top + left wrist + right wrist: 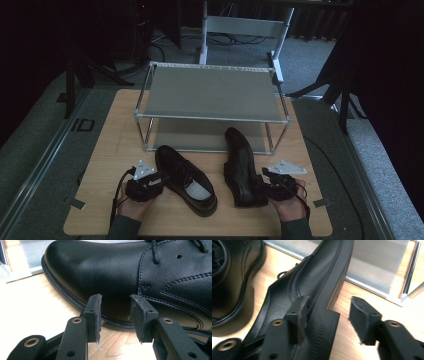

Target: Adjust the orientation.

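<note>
Nothing has been shelved yet: the shoe rack (210, 95) at twelve o'clock stands bare. The left shoe (185, 177) is merely faced by the left gripper (115, 315), jaws parted, empty. The right shoe (243, 167), tipped on its side, is straddled at the heel by the right gripper (328, 315), jaws apart, not yet clamped.

both grippers are matte black; left gripper (159, 179) and right gripper (263, 176) each carry a grey three-cornered plate on top; brass-ringed screw holes; frayed pads (95, 315); black cables; dark greenish sleeves (122, 228)
</note>
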Tool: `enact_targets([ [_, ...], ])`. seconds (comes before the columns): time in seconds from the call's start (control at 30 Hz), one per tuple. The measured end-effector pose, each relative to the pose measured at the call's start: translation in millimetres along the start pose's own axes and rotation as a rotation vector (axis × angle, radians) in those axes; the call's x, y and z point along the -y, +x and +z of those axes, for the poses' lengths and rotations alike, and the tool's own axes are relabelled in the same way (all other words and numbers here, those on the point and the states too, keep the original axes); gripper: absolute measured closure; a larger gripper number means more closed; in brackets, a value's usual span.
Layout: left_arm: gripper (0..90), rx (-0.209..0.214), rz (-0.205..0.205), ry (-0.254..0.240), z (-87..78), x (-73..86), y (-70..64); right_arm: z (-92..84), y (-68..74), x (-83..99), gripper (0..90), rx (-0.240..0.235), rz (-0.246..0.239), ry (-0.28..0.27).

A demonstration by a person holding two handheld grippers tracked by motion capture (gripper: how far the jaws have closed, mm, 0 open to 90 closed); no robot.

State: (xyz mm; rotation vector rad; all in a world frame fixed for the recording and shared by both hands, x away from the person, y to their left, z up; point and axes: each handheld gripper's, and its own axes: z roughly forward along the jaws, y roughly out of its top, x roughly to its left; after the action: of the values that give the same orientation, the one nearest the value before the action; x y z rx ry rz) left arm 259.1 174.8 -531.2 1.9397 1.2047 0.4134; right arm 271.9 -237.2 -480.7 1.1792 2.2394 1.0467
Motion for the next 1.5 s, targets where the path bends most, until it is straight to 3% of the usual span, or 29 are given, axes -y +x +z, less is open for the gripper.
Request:
enact_targets([
  [0.1,61.0,-0.001,0.001,0.0,-0.1,0.0,-0.2,-3.4,-4.6,1.4,56.5,0.011,0.037,-0.011],
  [0.37,61.0,0.0,0.002,0.0,0.5,-0.2,-0.1,-10.2,-29.4,7.8,68.1,0.166,0.114,0.017],
  [0.47,61.1,-0.004,-0.004,0.0,1.5,-0.1,0.1,-9.2,-40.3,12.7,68.0,0.171,0.148,0.033],
  [0.6,61.1,-0.002,-0.004,0.001,1.4,-0.1,0.3,-7.1,-53.3,20.1,68.0,0.208,0.19,0.067],
  [0.77,61.1,-0.002,-0.004,0.001,1.5,-0.1,0.3,-15.1,-64.3,26.1,66.5,0.26,0.224,0.069],
  [0.9,61.1,-0.002,-0.005,0.001,1.6,-0.1,0.3,-23.2,-67.8,26.2,61.9,0.239,0.236,0.039],
  [0.97,61.1,-0.003,-0.004,0.0,1.5,-0.2,0.2,-27.7,-61.9,22.1,62.2,0.253,0.212,0.012],
  [1.1,61.0,-0.003,-0.005,0.0,1.6,-0.3,0.3,-33.4,-47.8,10.9,61.6,0.232,0.163,-0.04],
  [1.27,61.0,-0.006,-0.003,-0.001,1.6,-0.3,0.6,-29.3,-28.7,-5.2,62.0,0.158,0.108,-0.078],
  [1.5,59.9,-0.021,0.004,-0.003,1.4,-0.8,0.9,-8.5,-1.2,-22.8,61.8,0.072,0.033,-0.076],
])
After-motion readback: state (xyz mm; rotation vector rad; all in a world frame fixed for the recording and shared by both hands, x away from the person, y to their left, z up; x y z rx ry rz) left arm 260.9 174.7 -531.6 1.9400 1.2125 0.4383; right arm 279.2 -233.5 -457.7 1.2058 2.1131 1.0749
